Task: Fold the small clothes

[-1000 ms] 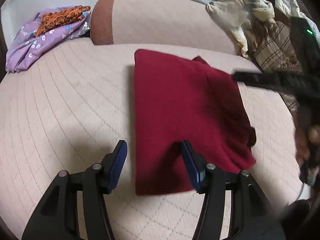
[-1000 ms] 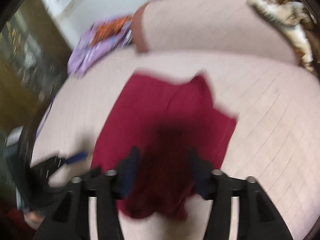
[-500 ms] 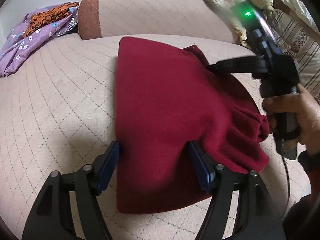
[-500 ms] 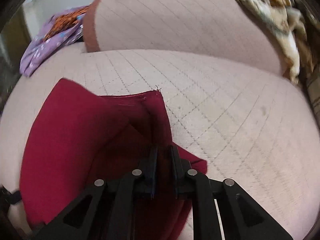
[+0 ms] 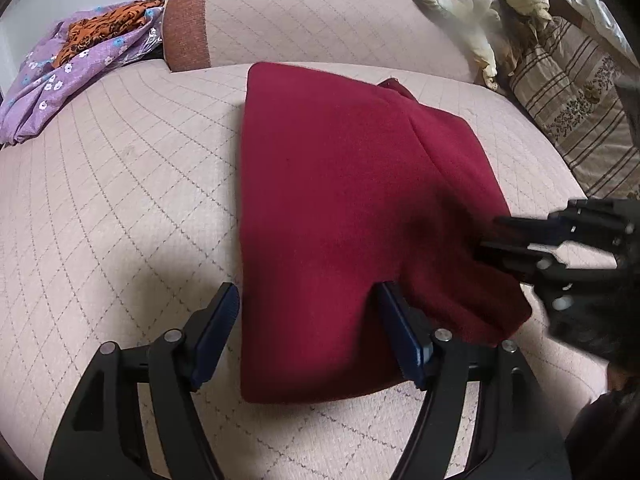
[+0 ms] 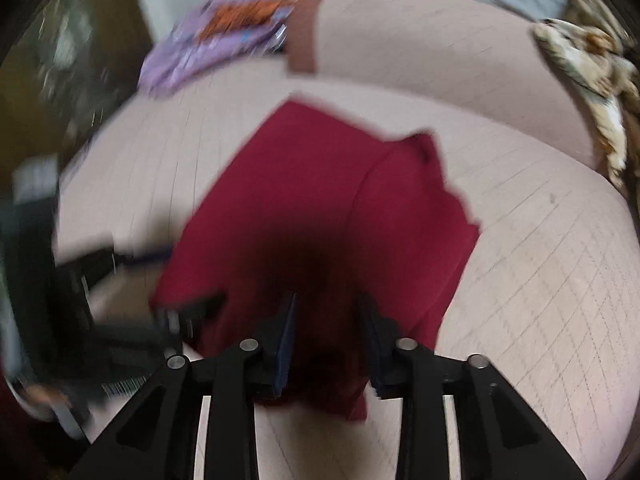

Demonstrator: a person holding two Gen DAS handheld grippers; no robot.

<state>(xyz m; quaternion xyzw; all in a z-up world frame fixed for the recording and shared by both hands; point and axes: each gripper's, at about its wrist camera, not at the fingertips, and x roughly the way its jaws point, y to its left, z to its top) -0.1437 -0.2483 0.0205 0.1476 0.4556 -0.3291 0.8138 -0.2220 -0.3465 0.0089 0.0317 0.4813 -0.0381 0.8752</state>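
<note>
- The left tool [image 5: 308,332] stands with its jaws apart and opening. The near edge of the folded dark red fleece garment [image 5: 340,208] lies between its blue pads [image 5: 218,334]; the left pad sits on the bare cushion just off the cloth's left edge, and the right pad is at the cloth. I cannot tell whether either presses on it.
- The right tool [image 6: 328,342] has narrow jaws, opening, with a bunched near corner of the garment between them — that view is blurred, so I cannot tell whether the pads touch the cloth.
- The garment lies flat on the pale pink quilted sofa seat [image 5: 120,184], its far edge near the backrest.
- Only the left wrist view shows a striped beige pillow [image 5: 580,120] at the right.
- Farthest back — a purple flowered cloth [image 5: 60,76] with orange fabric on it, and a crumpled cream patterned cloth [image 5: 472,8].
</note>
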